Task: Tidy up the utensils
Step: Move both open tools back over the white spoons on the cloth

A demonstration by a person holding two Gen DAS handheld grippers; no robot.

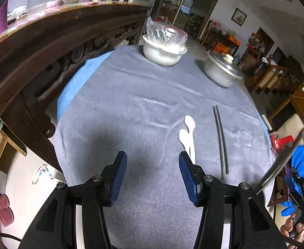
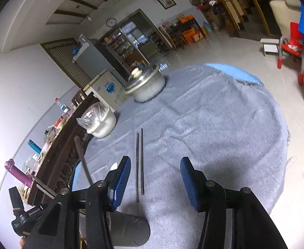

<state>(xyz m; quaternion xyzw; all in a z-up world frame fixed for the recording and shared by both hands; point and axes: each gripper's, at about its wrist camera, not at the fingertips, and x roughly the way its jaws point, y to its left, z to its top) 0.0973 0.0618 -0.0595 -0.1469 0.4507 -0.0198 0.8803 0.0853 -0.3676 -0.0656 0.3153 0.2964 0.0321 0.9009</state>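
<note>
The chopsticks [image 2: 139,164] are seen lying lengthwise on the grey cloth [image 2: 214,124] between the released right claw's [image 2: 154,178] blue pads, while the white spoons [image 1: 188,132] (two, overlapping) are found just ahead of the empty left claw [image 1: 152,178].

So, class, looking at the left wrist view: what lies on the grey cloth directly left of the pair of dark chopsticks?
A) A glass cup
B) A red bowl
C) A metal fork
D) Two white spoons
D: two white spoons lie side by side on the grey cloth, left of the chopsticks.
</note>
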